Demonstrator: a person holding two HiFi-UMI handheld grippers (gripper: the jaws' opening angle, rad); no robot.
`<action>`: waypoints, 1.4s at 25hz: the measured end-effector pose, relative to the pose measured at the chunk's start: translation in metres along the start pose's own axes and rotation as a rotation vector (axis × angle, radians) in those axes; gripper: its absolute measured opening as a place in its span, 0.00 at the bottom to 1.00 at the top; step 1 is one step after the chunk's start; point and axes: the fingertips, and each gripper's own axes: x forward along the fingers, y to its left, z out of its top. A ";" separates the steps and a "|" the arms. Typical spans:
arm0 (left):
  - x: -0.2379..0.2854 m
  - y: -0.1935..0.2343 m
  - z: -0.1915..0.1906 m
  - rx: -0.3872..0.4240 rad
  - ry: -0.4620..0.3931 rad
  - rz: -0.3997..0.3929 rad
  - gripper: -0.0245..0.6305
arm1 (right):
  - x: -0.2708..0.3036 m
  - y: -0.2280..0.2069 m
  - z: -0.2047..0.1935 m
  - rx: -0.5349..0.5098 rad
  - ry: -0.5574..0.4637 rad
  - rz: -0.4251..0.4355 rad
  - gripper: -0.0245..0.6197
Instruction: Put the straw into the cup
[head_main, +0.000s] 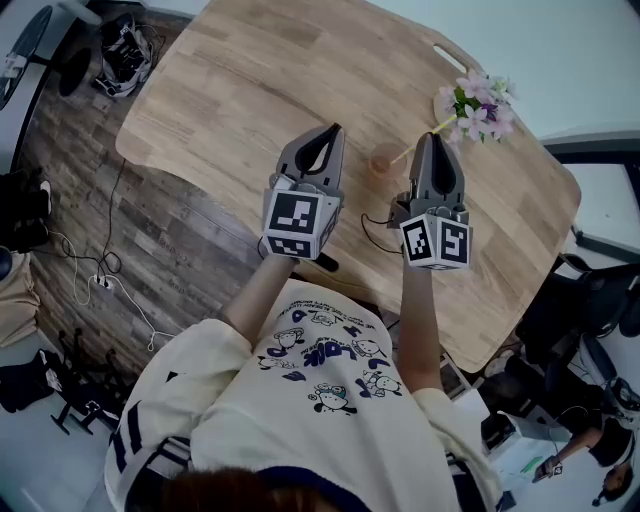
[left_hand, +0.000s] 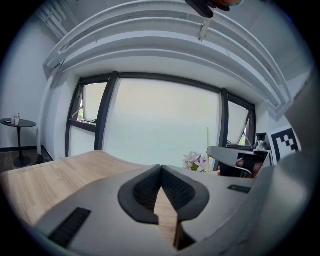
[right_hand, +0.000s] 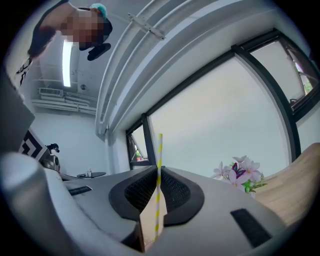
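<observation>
A small tan cup (head_main: 383, 160) stands on the wooden table (head_main: 250, 90), just ahead of and between the two gripper tips. My right gripper (head_main: 432, 138) is shut on a yellow-and-white striped straw (right_hand: 159, 170), which stands upright between the jaws and rises above them. The left gripper view also catches the straw (left_hand: 208, 137) sticking up over the right gripper. My left gripper (head_main: 330, 130) hovers left of the cup, shut, with nothing between its pads (left_hand: 150, 190). Both grippers point out across the table toward the windows.
A bunch of pink flowers (head_main: 478, 105) lies right of the cup, close to the right gripper. A slim white object (head_main: 450, 57) rests near the far table edge. A black cable (head_main: 372, 228) trails on the table under the right arm. Cables (head_main: 100, 285) cross the floor at left.
</observation>
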 end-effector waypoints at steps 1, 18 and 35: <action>0.000 -0.001 0.000 0.003 -0.002 -0.002 0.09 | -0.001 0.000 0.000 -0.001 -0.009 -0.001 0.07; 0.004 -0.009 -0.011 -0.001 -0.001 -0.014 0.09 | -0.008 0.001 -0.041 0.019 0.026 -0.007 0.07; 0.009 -0.004 -0.015 -0.005 0.021 -0.019 0.08 | -0.011 -0.004 -0.090 0.009 0.167 -0.020 0.07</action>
